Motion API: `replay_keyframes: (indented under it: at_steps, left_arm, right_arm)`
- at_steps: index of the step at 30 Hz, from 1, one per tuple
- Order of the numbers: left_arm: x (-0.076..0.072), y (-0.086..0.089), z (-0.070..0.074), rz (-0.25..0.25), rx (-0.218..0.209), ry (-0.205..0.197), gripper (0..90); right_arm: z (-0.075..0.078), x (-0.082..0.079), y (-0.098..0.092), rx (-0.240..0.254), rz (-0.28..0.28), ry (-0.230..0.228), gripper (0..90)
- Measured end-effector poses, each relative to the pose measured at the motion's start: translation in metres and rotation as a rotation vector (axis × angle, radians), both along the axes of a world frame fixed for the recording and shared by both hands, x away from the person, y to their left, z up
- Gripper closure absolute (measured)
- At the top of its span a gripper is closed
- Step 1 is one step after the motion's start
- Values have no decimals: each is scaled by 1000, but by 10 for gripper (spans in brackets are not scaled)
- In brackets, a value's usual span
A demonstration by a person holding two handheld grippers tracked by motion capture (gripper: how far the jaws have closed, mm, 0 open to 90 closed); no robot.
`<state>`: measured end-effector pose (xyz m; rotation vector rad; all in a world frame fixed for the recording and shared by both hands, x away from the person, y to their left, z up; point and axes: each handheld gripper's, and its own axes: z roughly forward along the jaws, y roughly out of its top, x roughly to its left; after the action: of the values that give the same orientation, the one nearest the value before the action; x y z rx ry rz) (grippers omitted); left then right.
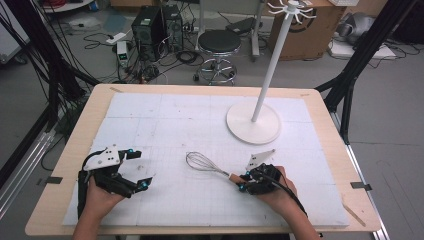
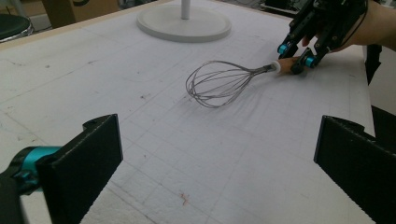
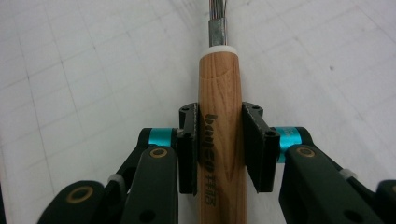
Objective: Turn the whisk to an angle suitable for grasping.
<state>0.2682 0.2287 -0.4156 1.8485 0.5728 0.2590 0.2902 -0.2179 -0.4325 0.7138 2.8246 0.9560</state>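
A wooden-edged table (image 1: 70,150) carried a white gridded mat (image 1: 165,120) that covered most of its top, leaving a bare wooden margin along every side. Near the front of the mat lay a wire whisk (image 1: 202,163), its loops pointing to the left and its wooden handle (image 3: 219,135) pointing right.

The right gripper (image 1: 243,183), held in a person's hand (image 1: 280,192), was closed on that handle; in the right gripper view the two black jaws pressed against either side of the wood, a little below the white collar. Whether the loops rested on the mat or hung just above it was hard to judge.

The left gripper (image 1: 142,167) sat at the front left of the mat, well apart from the whisk, with its jaws spread wide and nothing between them. Clear mat lay between the two grippers.

Toward the back right stood a white stand (image 1: 253,122) with a round base and a tall pole. The mat's centre and whole back left were open. Beyond the far edge, on the floor, stood a black stool (image 1: 219,47).
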Motion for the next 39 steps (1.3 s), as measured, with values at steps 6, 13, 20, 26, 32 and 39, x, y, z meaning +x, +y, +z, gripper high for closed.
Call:
replay_keyframes:
  at_steps: [6,13,20,26,32,39]
  left_arm:
    - [0,-2,0,-5,8,0,17]
    - [1,-3,1,-8,9,-2,17]
    - [1,-5,0,-14,12,3,17]
    - [1,-4,0,-13,11,1,17]
    - [1,-2,-1,-13,15,4,17]
    - [1,-1,-1,-13,9,7,17]
  right_arm:
    - [-1,7,28,4,65,-11,694]
    - [-2,12,48,16,109,-8,695]
    - [-1,16,79,6,174,-10,695]
    - [-1,18,112,-1,233,-23,693]
    - [-2,17,114,12,233,-13,569]
    - [1,6,93,-44,204,-69,560]
